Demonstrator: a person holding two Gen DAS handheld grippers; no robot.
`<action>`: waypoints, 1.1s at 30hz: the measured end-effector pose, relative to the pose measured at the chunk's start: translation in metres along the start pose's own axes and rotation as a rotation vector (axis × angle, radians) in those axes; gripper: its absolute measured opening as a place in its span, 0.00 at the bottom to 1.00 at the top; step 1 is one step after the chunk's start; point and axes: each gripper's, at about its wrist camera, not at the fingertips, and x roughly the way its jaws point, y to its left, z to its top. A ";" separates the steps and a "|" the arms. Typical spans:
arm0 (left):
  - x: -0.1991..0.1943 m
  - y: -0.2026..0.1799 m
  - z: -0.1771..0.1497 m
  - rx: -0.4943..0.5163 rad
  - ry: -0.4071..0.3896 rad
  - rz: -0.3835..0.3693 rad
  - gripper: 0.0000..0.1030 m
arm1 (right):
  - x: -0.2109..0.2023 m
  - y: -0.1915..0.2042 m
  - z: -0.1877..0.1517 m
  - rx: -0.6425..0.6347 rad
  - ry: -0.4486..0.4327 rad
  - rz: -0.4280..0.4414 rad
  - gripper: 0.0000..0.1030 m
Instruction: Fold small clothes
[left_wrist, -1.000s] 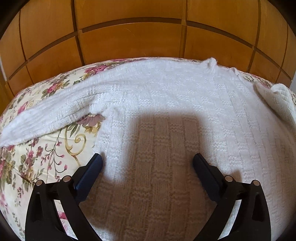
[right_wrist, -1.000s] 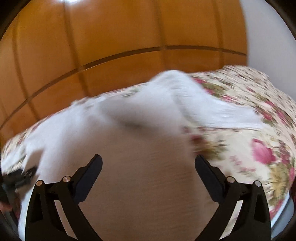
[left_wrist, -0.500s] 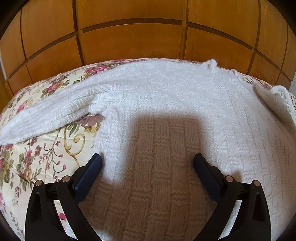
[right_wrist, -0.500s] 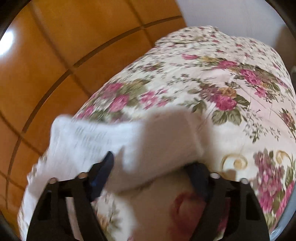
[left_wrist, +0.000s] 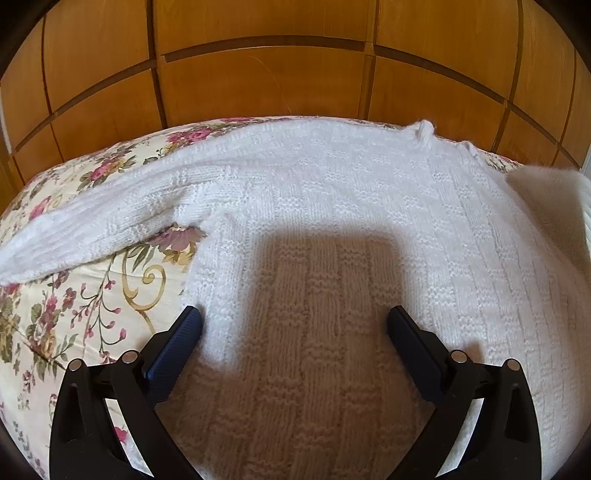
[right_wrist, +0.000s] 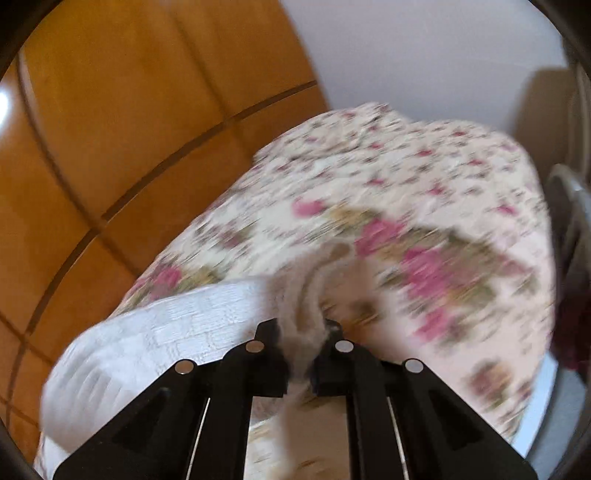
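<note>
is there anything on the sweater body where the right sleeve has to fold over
Nothing visible. The white knit sweater lies flat and bare on the floral bedspread; only the open left gripper hovers above it. The right gripper is shut on the sleeve.

Room as I see it from the rig: a bed with a cream floral bedspread (left_wrist: 74, 306) printed with pink roses and gold scrolls. Behind it, glossy honey-coloured wood panelling (left_wrist: 258, 74) divided by dark grooves. To the right, a plain pale wall (right_wrist: 424, 55). A bright light glare (right_wrist: 3, 103) reflects on the panelling.
</note>
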 end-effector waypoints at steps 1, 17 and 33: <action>0.000 0.000 0.000 -0.001 0.000 -0.001 0.96 | 0.000 -0.009 0.004 0.013 -0.009 -0.022 0.07; 0.002 0.001 0.000 -0.009 -0.002 -0.014 0.96 | -0.004 -0.042 -0.020 0.036 0.017 -0.089 0.65; -0.019 0.014 -0.004 -0.055 0.001 -0.045 0.96 | -0.123 0.051 -0.197 -0.343 0.321 0.455 0.57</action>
